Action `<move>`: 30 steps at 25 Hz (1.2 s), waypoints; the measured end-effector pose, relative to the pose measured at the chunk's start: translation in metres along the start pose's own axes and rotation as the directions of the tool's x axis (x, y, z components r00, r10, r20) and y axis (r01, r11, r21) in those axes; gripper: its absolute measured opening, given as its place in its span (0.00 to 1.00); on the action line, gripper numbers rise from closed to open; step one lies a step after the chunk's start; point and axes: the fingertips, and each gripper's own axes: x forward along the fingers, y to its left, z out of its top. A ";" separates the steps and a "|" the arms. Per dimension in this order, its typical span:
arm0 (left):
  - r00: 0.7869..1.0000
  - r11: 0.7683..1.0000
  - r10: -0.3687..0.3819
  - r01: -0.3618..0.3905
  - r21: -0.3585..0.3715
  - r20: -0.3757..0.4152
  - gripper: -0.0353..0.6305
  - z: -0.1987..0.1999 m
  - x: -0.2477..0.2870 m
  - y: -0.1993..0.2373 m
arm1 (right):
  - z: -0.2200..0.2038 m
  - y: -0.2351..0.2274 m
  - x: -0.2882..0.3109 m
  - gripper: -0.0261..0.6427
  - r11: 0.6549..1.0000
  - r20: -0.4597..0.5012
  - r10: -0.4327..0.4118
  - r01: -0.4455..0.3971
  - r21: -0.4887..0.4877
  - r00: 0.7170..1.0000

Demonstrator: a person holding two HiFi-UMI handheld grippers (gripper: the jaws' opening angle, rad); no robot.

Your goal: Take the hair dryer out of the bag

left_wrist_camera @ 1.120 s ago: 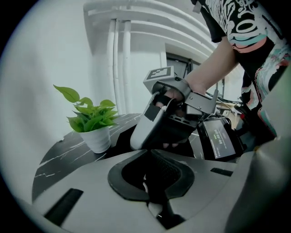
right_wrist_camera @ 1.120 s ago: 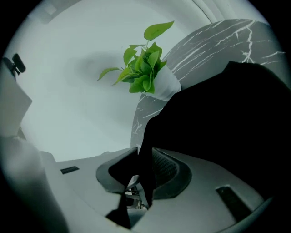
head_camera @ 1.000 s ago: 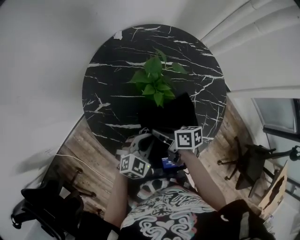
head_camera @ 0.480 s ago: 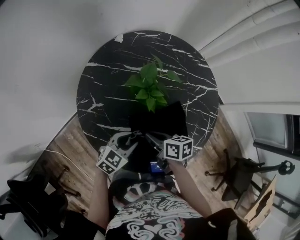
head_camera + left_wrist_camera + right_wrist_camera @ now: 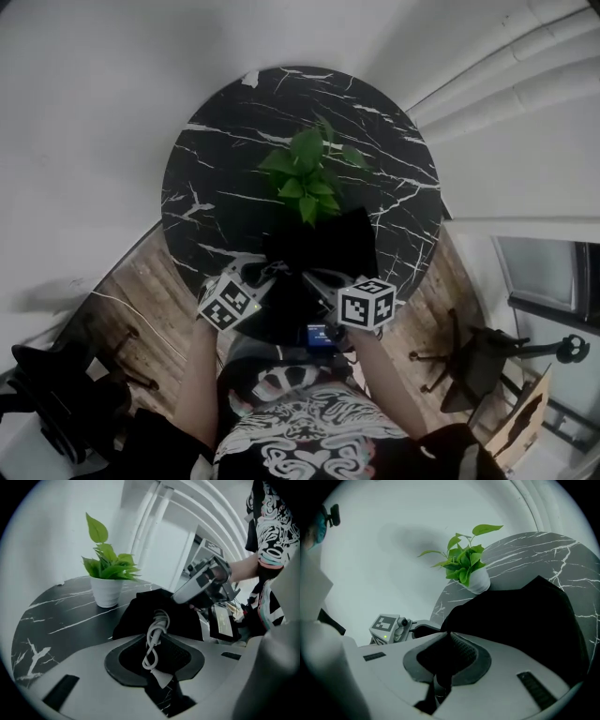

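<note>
A black bag [image 5: 323,246] lies on the near part of the round black marble table [image 5: 216,178]. In the left gripper view a white coiled cord [image 5: 157,630] comes out of the bag [image 5: 140,613]. My left gripper [image 5: 157,660] has just been closing, and its jaws now pinch that cord. The hair dryer's body is hidden. My right gripper [image 5: 447,656] is shut on the black bag's [image 5: 520,616] edge. In the head view the left gripper [image 5: 267,274] and the right gripper [image 5: 314,278] sit side by side at the bag's near edge.
A green plant [image 5: 309,173] in a white pot stands mid-table just behind the bag. The table's near edge lies under both grippers. A wooden floor, dark chairs [image 5: 469,366] at the right and dark furniture [image 5: 56,394] at the left surround the table.
The left gripper has shifted left, away from the right one, and rolled. The right gripper has drawn slightly back toward the person. The bag stays where it was.
</note>
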 end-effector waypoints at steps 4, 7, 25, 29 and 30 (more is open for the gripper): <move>0.997 0.994 -0.043 0.049 0.096 -0.060 0.22 0.001 0.020 -0.011 | 0.003 -0.002 -0.004 0.08 1.000 0.015 0.001 -0.001 0.007 1.000; 0.995 0.991 -0.061 0.070 0.118 -0.076 0.25 0.003 0.026 -0.014 | 0.002 -0.004 -0.006 0.08 1.000 0.018 -0.004 0.003 0.010 1.000; 0.988 0.965 -0.112 0.133 0.225 -0.105 0.41 0.022 0.059 -0.025 | 0.018 -0.014 -0.014 0.08 0.998 0.106 -0.046 0.040 0.055 0.993; 0.986 0.955 -0.124 0.149 0.255 -0.112 0.42 0.022 0.071 -0.032 | 0.020 -0.018 -0.016 0.08 0.996 0.135 -0.066 0.056 0.074 0.989; 0.986 0.955 -0.116 0.144 0.260 -0.119 0.42 0.022 0.074 -0.032 | 0.020 -0.019 -0.017 0.08 0.995 0.139 -0.069 0.058 0.078 0.988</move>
